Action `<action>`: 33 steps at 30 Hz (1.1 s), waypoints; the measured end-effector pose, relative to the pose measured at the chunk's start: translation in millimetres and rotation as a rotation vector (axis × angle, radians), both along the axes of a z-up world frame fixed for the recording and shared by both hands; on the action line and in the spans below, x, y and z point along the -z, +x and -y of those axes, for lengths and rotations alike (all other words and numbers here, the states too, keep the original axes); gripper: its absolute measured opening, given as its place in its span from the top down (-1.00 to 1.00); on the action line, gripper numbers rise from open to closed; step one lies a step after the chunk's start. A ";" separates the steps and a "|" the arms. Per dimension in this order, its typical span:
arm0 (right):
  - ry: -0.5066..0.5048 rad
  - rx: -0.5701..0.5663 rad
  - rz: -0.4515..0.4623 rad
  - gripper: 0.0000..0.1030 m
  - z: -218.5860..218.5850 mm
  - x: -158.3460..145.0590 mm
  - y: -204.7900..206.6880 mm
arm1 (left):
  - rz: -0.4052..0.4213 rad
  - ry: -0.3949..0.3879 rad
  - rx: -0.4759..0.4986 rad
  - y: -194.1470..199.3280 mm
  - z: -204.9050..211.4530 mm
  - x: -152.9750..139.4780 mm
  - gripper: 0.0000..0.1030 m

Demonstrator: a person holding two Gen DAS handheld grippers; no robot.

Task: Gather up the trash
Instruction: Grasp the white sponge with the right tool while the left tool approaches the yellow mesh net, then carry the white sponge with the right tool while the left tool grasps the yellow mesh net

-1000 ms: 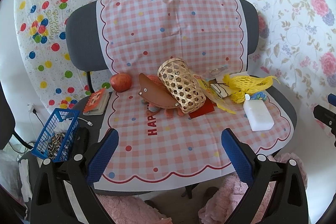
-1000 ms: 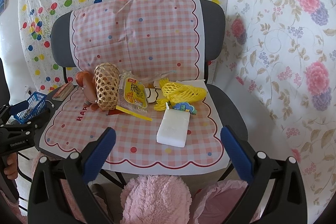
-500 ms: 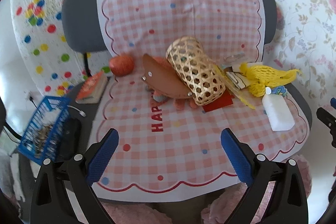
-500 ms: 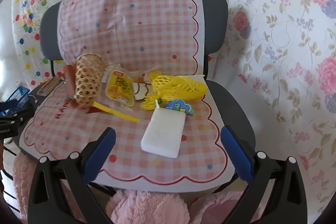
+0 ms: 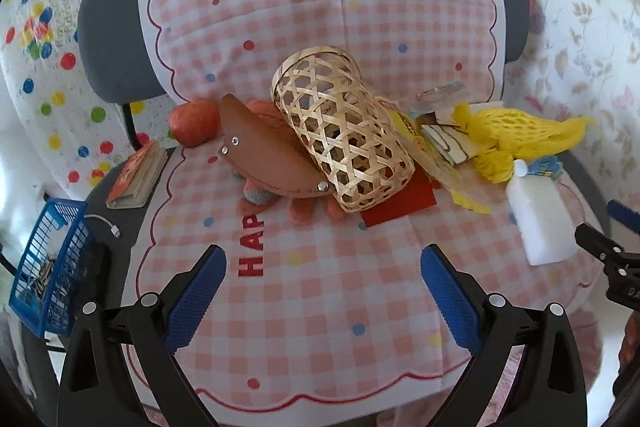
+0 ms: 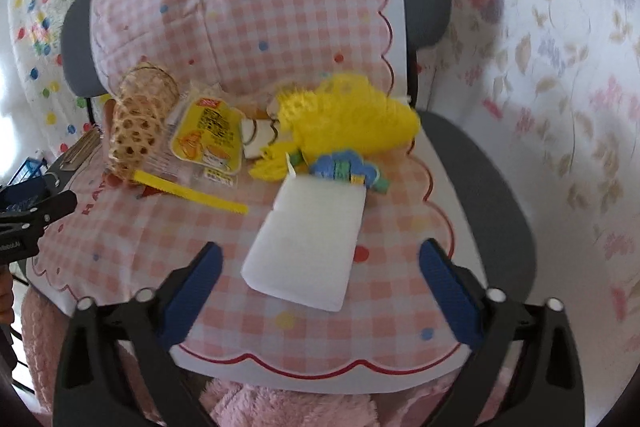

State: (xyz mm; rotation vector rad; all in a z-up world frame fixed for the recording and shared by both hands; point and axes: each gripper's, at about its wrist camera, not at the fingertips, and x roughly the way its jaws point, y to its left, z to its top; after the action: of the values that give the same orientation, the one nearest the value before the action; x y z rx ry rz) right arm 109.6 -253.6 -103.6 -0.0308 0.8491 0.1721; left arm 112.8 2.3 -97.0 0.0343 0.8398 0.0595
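Observation:
A woven bamboo basket (image 5: 344, 131) lies on its side on the pink checked chair seat (image 5: 320, 287); it also shows in the right wrist view (image 6: 138, 123). Around it lie a yellow snack wrapper (image 6: 210, 135), a yellow strip (image 6: 192, 191), a yellow net (image 6: 352, 115), a red card (image 5: 398, 205) and a white foam block (image 6: 308, 243). My left gripper (image 5: 322, 291) is open and empty over the seat's front. My right gripper (image 6: 320, 287) is open and empty just before the white block.
A brown leather case (image 5: 264, 155), an orange toy under it and a red apple (image 5: 194, 123) lie left of the basket. A small book (image 5: 138, 175) and a blue wire basket (image 5: 46, 267) sit at the left. Pink fluffy fabric (image 6: 256, 407) lies below the seat.
Both grippers have moved forward and closer to the seat. The items have not moved, and both jaws stay open.

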 end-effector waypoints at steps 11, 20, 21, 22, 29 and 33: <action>0.053 0.051 -0.058 -0.57 -13.2 38.5 21.7 | 0.000 -0.027 0.017 4.3 5.5 4.1 -0.87; 0.112 -0.030 -0.030 -0.21 1.4 13.3 -22.7 | -0.037 -0.068 -0.022 -11.1 -3.9 8.5 -0.87; 0.116 -0.051 -0.026 -0.20 2.1 8.2 -30.2 | -0.038 -0.070 -0.019 -12.1 -3.0 8.3 -0.87; 0.116 -0.066 -0.018 -0.20 2.2 3.8 -36.4 | -0.039 -0.080 -0.010 -12.8 -1.0 7.7 -0.87; 0.056 -0.061 0.125 -0.20 16.8 -41.6 -80.9 | -0.007 -0.100 0.017 -6.0 23.1 -2.1 -0.85; 0.009 0.027 0.229 -0.21 39.6 -64.3 -88.5 | -0.003 -0.124 0.070 11.6 48.2 -11.9 -0.82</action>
State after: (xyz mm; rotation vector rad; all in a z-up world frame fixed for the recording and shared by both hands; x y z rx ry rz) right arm 21.1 -293.3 -39.3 -0.0302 0.6201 0.1438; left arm 124.4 -45.9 -85.2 -0.0529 0.8434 -0.0590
